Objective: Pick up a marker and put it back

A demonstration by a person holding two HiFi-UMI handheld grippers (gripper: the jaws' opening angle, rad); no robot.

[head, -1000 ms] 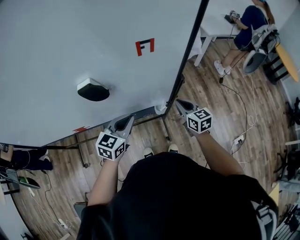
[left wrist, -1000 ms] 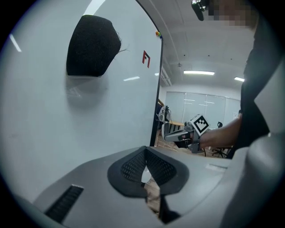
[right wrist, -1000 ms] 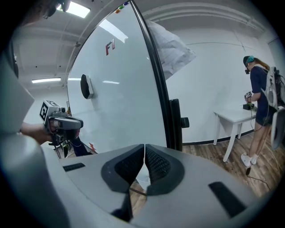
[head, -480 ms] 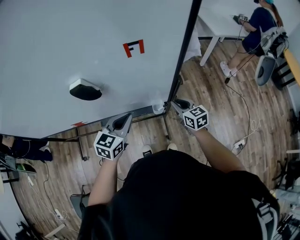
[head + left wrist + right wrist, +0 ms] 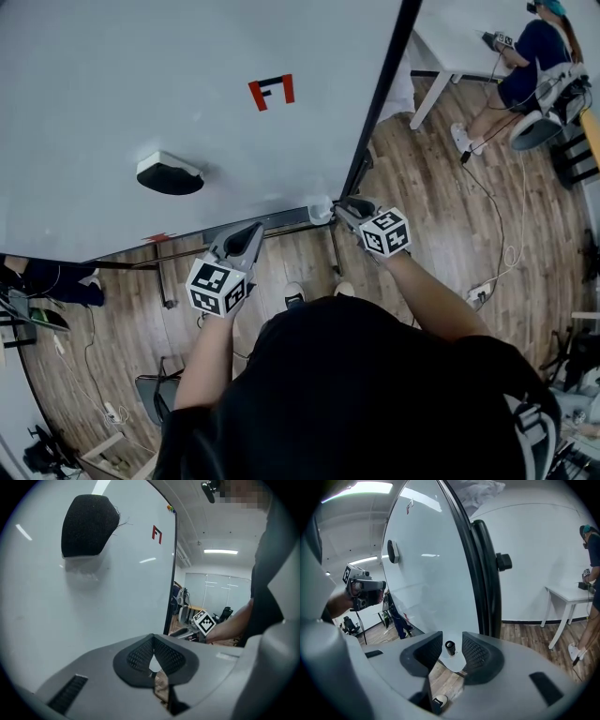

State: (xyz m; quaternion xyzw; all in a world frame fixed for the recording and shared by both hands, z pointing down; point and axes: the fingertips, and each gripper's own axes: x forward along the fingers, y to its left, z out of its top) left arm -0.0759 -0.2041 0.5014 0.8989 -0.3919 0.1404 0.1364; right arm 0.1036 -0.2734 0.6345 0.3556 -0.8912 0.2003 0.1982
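The marker (image 5: 450,647), likely light, stiff and slick, stands free between the right hand-held gripper's (image 5: 451,641) opening jaws; best gripped mid-barrel.

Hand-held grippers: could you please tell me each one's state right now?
Left hand-held gripper: closed, holding nothing.
Right hand-held gripper: jaws opening, marker between them, pads off it.

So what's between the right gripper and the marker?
Nothing: in the right gripper view the marker stands untouched between the opening jaws of the right gripper.
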